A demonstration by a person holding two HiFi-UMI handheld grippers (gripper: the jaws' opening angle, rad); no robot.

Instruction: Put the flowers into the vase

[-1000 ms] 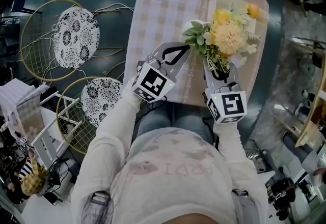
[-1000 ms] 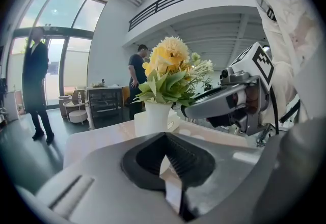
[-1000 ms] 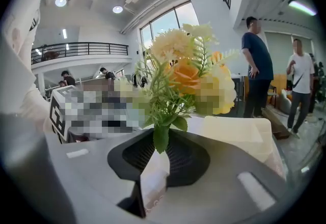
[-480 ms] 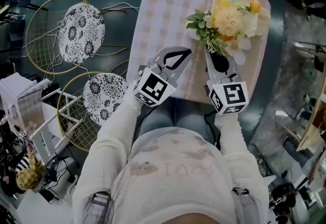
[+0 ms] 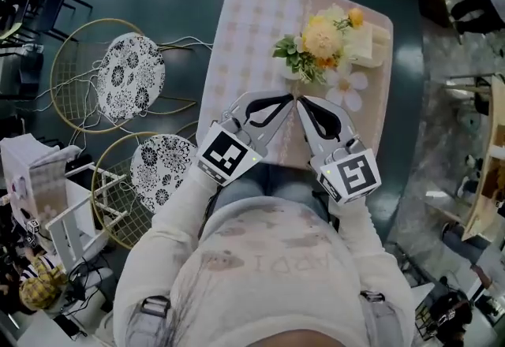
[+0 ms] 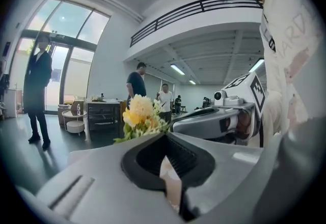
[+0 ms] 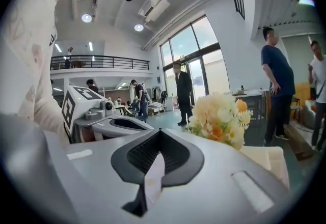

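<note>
The yellow-and-cream flower bouquet with green leaves (image 5: 319, 44) is no longer at the tip of the right gripper (image 5: 304, 105). It now stands upright on its own near the far right corner of the pink checked counter (image 5: 245, 30), beside a cream box (image 5: 371, 42). The right gripper and the left gripper (image 5: 286, 103) have both drawn back to the near edge, jaws together on nothing. The blooms hide the vase, but the placing looks finished.

Flowers (image 5: 319, 42) up on the far right of the checked table (image 5: 248, 38) now: a bunch of yellow, cream and orange blooms standing upright, green leaves at its left, one white bloom (image 5: 345, 86) just nearer. The vase can't be made out under them.
</note>
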